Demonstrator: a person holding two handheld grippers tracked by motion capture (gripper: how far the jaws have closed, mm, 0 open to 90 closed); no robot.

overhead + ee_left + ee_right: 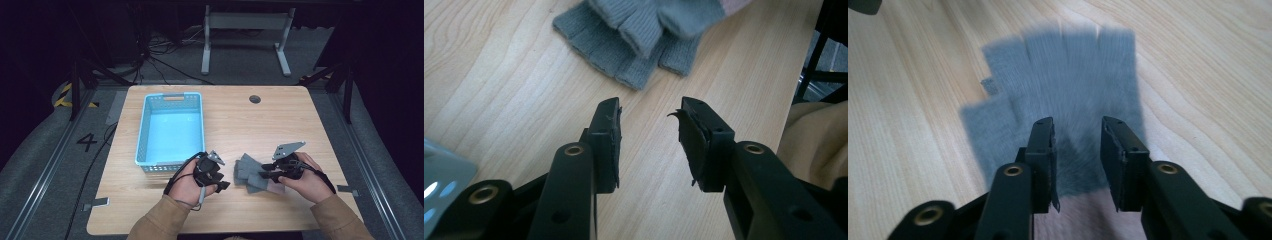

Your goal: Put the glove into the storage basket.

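On the wooden tabletop (300,120) a pair of grey fingerless gloves (250,173) lies near the front edge, one partly over the other, between the two hands. The right claw (1077,131) hangs just over the upper glove's palm, jaws parted with a narrow gap and nothing between them; the pinkish cuff (1088,220) shows beneath it. The left claw (650,120) is beside the gloves on their left, jaws apart and empty over bare wood, pointing toward the glove fingers. A light blue basket (170,129) stands left of centre, just behind the left hand (187,187).
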